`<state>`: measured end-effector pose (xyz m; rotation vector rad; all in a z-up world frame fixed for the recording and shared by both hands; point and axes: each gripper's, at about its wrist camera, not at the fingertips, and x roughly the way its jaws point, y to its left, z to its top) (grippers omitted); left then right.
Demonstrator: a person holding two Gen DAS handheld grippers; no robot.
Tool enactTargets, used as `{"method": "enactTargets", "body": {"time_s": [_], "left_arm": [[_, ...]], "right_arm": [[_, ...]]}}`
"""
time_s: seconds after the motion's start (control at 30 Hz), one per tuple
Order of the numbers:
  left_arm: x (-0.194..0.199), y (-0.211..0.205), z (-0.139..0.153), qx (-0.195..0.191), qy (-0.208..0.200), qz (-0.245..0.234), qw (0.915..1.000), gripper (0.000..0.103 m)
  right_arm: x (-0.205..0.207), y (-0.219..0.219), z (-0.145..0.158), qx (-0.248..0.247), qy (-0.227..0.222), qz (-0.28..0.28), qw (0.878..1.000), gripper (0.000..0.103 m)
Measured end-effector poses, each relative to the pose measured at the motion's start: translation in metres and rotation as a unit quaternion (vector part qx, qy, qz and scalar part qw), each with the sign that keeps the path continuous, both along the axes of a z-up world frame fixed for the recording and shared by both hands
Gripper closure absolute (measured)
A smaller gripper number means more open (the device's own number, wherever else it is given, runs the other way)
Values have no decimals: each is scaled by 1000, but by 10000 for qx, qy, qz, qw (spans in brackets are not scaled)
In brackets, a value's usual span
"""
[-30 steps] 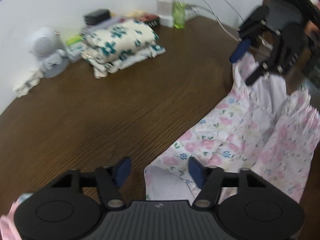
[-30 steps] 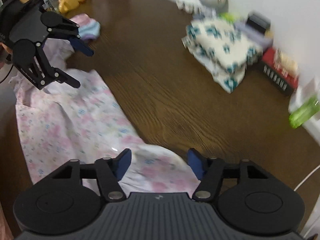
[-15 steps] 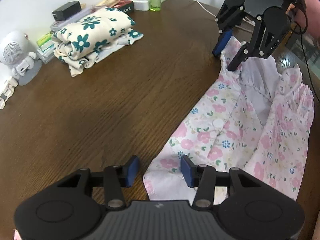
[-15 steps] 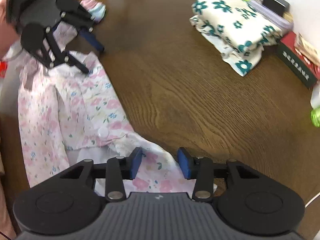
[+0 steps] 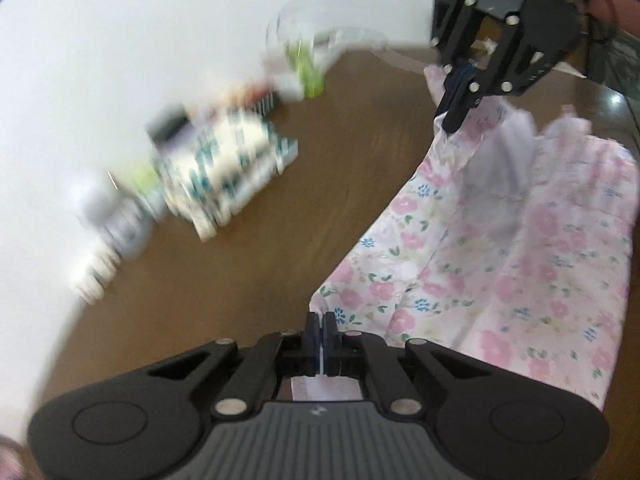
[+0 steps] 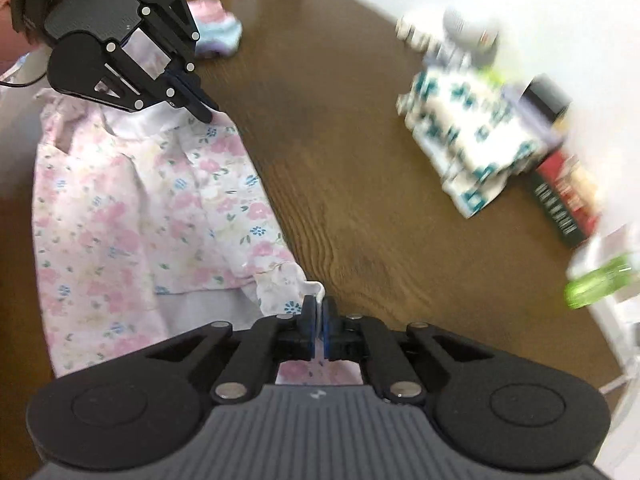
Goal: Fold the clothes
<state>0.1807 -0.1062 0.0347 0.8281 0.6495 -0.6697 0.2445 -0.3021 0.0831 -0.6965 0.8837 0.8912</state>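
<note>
On the brown table (image 5: 224,280), both grippers pinch one edge of the floral garment.

Left gripper (image 5: 320,334) and right gripper (image 6: 319,322) have just closed their jaws, each now clamped on a corner of the pink-flowered garment (image 5: 500,248), cloth showing between the pads. The garment lies spread and rumpled on the near side of the table, its gripped edge lifted a little; it looks not yet folded, so this is likely the start of its first fold, with the edge yet to be carried across and laid down. One folded stack (image 6: 472,140), white with teal flowers, sits well apart near the wall and seems finished. One small pastel bundle (image 6: 218,34) lies at the far edge, perhaps still to do. Count: two grippers, one garment in hand, one folded stack, one bundle.
</note>
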Motion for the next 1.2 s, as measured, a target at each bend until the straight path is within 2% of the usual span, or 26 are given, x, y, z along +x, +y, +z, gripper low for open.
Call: {"method": "enactTargets", "body": {"time_s": [0.1, 0.23, 0.33, 0.4, 0.5, 0.57, 0.67, 0.8, 0.87, 0.93, 1.0, 1.03, 1.07, 1.1, 1.13, 1.2], "left_arm": [[-60, 6, 12, -44, -796, -351, 9962, 103], [-127, 13, 0, 22, -1037, -523, 9932, 103], [-154, 15, -20, 59, -830, -632, 9945, 103], [-159, 16, -31, -18, -518, -546, 9972, 103], [-158, 21, -42, -105, -158, -378, 9991, 102], [-156, 28, -45, -175, 82, -275, 9994, 96], [-154, 44, -33, -655, 425, -146, 9968, 92], [-140, 64, 0, -1950, 539, 212, 9791, 76], [-128, 63, 7, -2342, 605, 408, 9694, 76], [-118, 53, 4, -2451, 755, 506, 9652, 79], [-114, 38, -11, -2072, 916, 455, 9729, 81], [-113, 30, -18, -1880, 998, 427, 9761, 91], [-113, 25, -27, -1683, 1126, 371, 9786, 94], [-113, 23, -34, -1520, 1204, 370, 9803, 94], [-114, 21, -42, -1367, 1274, 365, 9817, 95], [-120, 25, -44, -1390, 1213, 311, 9823, 95]], "right_arm": [[-55, -10, 17, 94, -601, 94, 9981, 100], [-138, -13, 19, 138, -1213, 227, 9923, 101], [-188, -10, 6, 124, -1412, 281, 9895, 101], [-210, -8, -10, 118, -1361, 233, 9904, 101], [-219, -9, -31, 217, -1149, -40, 9931, 101], [-221, -10, -37, 308, -1066, -216, 9936, 100], [-223, -13, -40, 474, -1029, -418, 9927, 100], [-225, -16, -42, 517, -1082, -560, 9912, 100], [-228, -16, -45, 501, -1092, -602, 9909, 99], [-229, -14, -48, 478, -1104, -633, 9907, 99], [-230, -14, -49, 479, -1103, -675, 9904, 96], [-232, -15, -47, 528, -1091, -715, 9901, 93], [-232, -18, -44, 654, -1057, -782, 9892, 84], [-233, -22, -38, 892, -1004, -889, 9870, 77], [-233, -27, -31, 1202, -951, -1020, 9829, 66], [-232, -37, -17, 1810, -851, -1267, 9716, 65]]}}
